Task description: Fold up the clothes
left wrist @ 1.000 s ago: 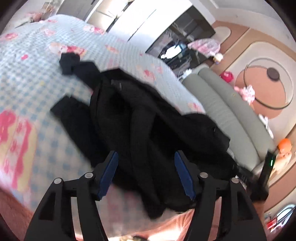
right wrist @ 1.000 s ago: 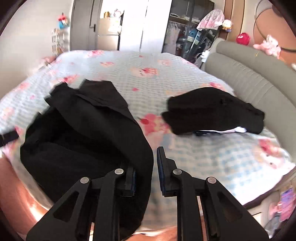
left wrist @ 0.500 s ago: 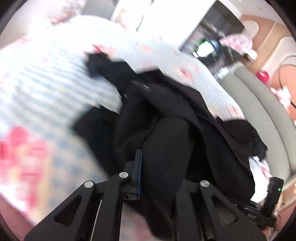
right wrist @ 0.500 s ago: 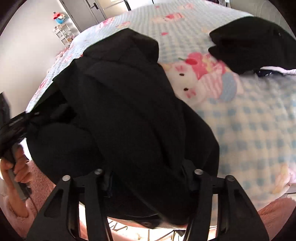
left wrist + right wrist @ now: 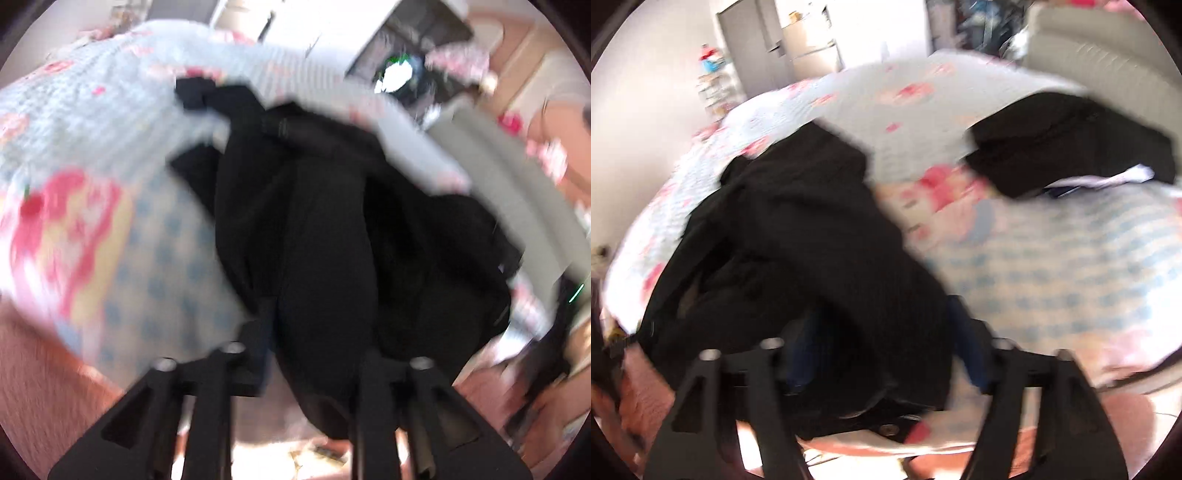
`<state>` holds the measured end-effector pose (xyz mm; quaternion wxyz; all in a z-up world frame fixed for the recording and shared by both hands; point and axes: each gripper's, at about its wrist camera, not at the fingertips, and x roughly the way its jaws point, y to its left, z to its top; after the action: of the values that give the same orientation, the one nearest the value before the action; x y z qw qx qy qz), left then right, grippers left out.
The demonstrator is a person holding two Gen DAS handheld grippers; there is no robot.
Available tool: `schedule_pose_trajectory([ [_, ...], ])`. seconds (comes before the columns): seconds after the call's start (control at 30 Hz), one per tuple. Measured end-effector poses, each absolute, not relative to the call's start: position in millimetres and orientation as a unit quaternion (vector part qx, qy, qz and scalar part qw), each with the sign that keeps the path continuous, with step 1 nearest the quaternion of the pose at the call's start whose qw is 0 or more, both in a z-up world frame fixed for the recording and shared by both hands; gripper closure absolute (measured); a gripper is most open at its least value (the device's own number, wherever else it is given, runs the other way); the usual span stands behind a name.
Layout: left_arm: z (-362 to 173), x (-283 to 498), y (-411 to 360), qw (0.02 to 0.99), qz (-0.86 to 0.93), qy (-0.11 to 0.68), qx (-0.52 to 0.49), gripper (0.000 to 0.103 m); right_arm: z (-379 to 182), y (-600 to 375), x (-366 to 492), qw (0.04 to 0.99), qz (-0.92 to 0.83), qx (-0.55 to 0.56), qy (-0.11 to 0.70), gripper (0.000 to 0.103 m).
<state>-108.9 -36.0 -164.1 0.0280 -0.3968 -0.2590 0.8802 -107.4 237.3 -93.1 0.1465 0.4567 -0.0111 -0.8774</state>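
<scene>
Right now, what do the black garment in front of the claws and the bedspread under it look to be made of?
Black garment: seems a soft, fairly heavy woven or knit cloth, matte; it slumps in thick rounded folds with no shine. A round button-like fastener shows at its hem. Motion blur hides the weave.

Bedspread: looks like thin printed cotton-type fabric, matte, with blue checks and pink cartoon prints. Exact fibre cannot be told.

Blue-checked bedspread (image 5: 1052, 266) with pink cartoon prints; grey padded headboard (image 5: 1108, 48) behind; grey wardrobe doors (image 5: 753, 51) far left.
</scene>
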Motion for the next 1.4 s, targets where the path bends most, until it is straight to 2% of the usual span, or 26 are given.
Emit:
schedule_pose_trajectory([
  [0.03, -159, -121, -41, 0.038, 0.886, -0.260, -0.383, 0.027, -100, 233, -115, 0.164, -0.868, 0.469, -0.012, 0.030],
  [0.07, -159, -135, -41, 0.040, 0.885, -0.251, -0.390, 0.019, -109, 225, -123, 0.171, -0.861, 0.479, -0.004, 0.030],
  [0.17, -171, -177, -30, 0.050, 0.877, -0.199, -0.434, 0.019, -138, 204, -144, 0.182, -0.839, 0.512, 0.004, 0.022],
  [0.2, -179, -189, -22, 0.036, 0.874, -0.173, -0.453, 0.038, -145, 201, -152, 0.179, -0.831, 0.527, -0.013, 0.023],
  [0.23, -181, -191, -11, 0.019, 0.871, -0.154, -0.466, 0.058, -147, 201, -155, 0.178, -0.827, 0.532, -0.028, 0.030],
  [0.27, -180, -192, -4, 0.003, 0.871, -0.142, -0.471, 0.086, -143, 201, -156, 0.177, -0.829, 0.529, -0.037, 0.050],
  [0.33, -157, -178, -17, -0.019, 0.887, -0.157, -0.434, 0.088, -128, 210, -153, 0.163, -0.847, 0.503, -0.051, 0.077],
  [0.47, -87, -145, -48, -0.057, 0.919, -0.193, -0.339, 0.091, -73, 242, -146, 0.124, -0.898, 0.419, -0.053, 0.088],
  [0.6, -29, -98, -62, -0.031, 0.935, -0.229, -0.269, 0.091, 5, 262, -123, 0.126, -0.937, 0.320, -0.063, 0.090],
  [0.7, -37, -82, -56, -0.032, 0.931, -0.223, -0.287, 0.088, 33, 263, -101, 0.128, -0.950, 0.281, -0.050, 0.088],
  [0.73, -50, -82, -52, -0.034, 0.925, -0.220, -0.308, 0.088, 30, 263, -97, 0.128, -0.948, 0.288, -0.046, 0.085],
  [0.77, -62, -85, -51, -0.029, 0.918, -0.225, -0.326, 0.083, 20, 264, -96, 0.133, -0.942, 0.305, -0.047, 0.080],
  [0.83, -96, -102, -53, -0.001, 0.896, -0.245, -0.371, 0.065, -1, 265, -94, 0.143, -0.928, 0.340, -0.049, 0.072],
  [0.87, -113, -114, -55, 0.001, 0.882, -0.256, -0.395, 0.047, -21, 264, -98, 0.148, -0.914, 0.374, -0.047, 0.072],
  [0.97, -154, -139, -57, 0.008, 0.855, -0.269, -0.444, 0.037, -70, 258, -108, 0.158, -0.875, 0.454, -0.057, 0.069],
  [1.0, -166, -146, -56, 0.005, 0.849, -0.265, -0.457, 0.028, -80, 255, -111, 0.159, -0.869, 0.465, -0.061, 0.064],
  [1.07, -189, -160, -53, -0.003, 0.836, -0.259, -0.484, 0.024, -101, 250, -117, 0.161, -0.856, 0.486, -0.067, 0.032],
  [1.13, -211, -173, -41, -0.012, 0.818, -0.257, -0.514, 0.021, -112, 240, -129, 0.151, -0.848, 0.505, -0.058, 0.022],
  [1.2, -222, -182, -27, -0.027, 0.813, -0.223, -0.537, 0.025, -121, 231, -138, 0.145, -0.839, 0.522, -0.054, 0.020],
  [1.23, -221, -181, -24, -0.030, 0.818, -0.210, -0.535, 0.032, -124, 227, -142, 0.143, -0.836, 0.527, -0.053, 0.022],
  [1.27, -213, -175, -24, -0.025, 0.826, -0.216, -0.520, 0.058, -128, 225, -144, 0.141, -0.837, 0.526, -0.050, 0.039],
  [1.3, -205, -168, -24, -0.019, 0.833, -0.221, -0.506, 0.076, -130, 224, -146, 0.139, -0.840, 0.522, -0.047, 0.053],
  [1.33, -197, -162, -24, -0.014, 0.841, -0.227, -0.491, 0.081, -123, 227, -142, 0.134, -0.853, 0.502, -0.049, 0.076],
  [1.37, -187, -156, -25, -0.010, 0.848, -0.235, -0.475, 0.088, -116, 230, -138, 0.128, -0.866, 0.482, -0.050, 0.087],
  [1.4, -174, -149, -31, -0.008, 0.854, -0.254, -0.455, 0.088, -108, 233, -133, 0.121, -0.879, 0.459, -0.049, 0.089],
])
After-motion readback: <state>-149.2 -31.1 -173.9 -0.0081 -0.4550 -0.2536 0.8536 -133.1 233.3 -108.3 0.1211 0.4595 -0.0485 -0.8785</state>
